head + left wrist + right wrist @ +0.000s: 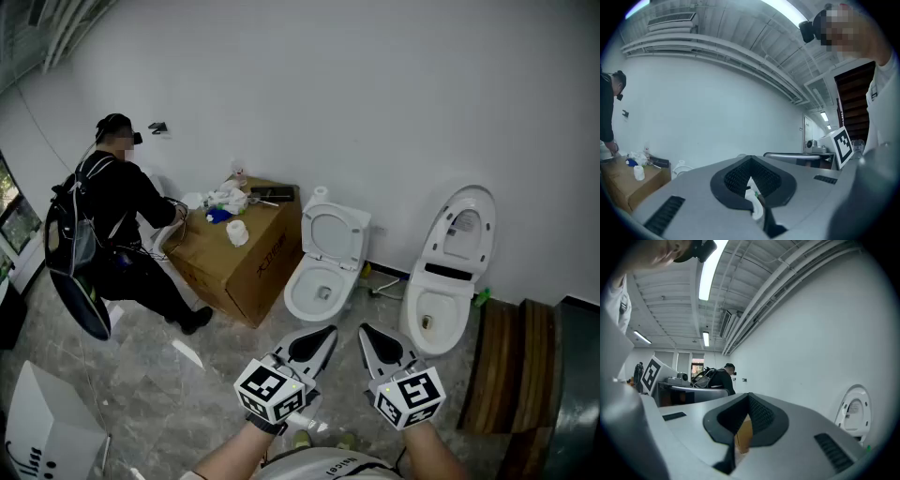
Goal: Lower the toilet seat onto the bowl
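Observation:
Two white toilets stand against the far wall in the head view. The left toilet (319, 286) has its seat and lid (335, 232) raised upright. The right toilet (436, 314) also has its seat and lid (459, 228) tilted up against the wall. My left gripper (322, 336) and right gripper (368, 336) are held side by side low in front of both bowls, well short of them, each shut on nothing. In the left gripper view the left gripper (752, 187) points up at the wall. The right gripper view shows the right gripper (743, 427) and the right toilet's raised lid (854, 413).
A cardboard box (246, 258) with paper rolls and clutter on top stands left of the left toilet. A person in black (112, 225) bends over it. Wooden planks (506, 375) lie at the right, and a white board (47, 427) at the lower left.

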Demonstrator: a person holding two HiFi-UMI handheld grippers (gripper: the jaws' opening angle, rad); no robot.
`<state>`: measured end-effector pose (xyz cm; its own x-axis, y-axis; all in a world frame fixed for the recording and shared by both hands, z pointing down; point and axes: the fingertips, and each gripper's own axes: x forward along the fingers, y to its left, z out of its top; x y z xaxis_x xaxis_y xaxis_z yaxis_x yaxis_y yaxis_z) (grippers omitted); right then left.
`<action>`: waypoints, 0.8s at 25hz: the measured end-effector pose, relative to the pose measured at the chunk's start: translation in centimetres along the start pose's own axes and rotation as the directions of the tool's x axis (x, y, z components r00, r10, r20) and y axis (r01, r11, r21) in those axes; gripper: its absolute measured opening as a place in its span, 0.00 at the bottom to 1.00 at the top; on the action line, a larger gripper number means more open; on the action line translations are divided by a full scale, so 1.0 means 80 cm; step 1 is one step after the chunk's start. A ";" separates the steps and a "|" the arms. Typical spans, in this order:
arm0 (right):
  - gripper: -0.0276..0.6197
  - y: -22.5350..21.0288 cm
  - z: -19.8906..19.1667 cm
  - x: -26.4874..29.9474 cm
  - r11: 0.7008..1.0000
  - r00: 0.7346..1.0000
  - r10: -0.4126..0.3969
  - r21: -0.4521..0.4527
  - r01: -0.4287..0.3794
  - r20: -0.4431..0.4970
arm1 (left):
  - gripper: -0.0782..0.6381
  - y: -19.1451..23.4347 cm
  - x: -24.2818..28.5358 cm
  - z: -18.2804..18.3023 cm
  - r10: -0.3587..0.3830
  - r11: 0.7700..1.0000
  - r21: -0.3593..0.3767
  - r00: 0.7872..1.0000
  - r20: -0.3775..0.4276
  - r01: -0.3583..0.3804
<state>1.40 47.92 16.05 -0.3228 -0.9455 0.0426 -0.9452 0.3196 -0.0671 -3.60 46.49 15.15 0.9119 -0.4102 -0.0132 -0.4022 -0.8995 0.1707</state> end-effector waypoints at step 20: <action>0.07 -0.058 -0.008 -0.035 0.991 0.997 0.019 0.130 -0.028 0.075 | 0.12 0.003 0.023 -0.010 0.050 0.998 0.023 0.999 -0.001 -0.050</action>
<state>6.64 49.16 16.88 -0.3356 -0.9414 -0.0330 -0.9213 0.3354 -0.1968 -1.97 45.63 15.94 0.8906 -0.4547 -0.0036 -0.4492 -0.8810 0.1488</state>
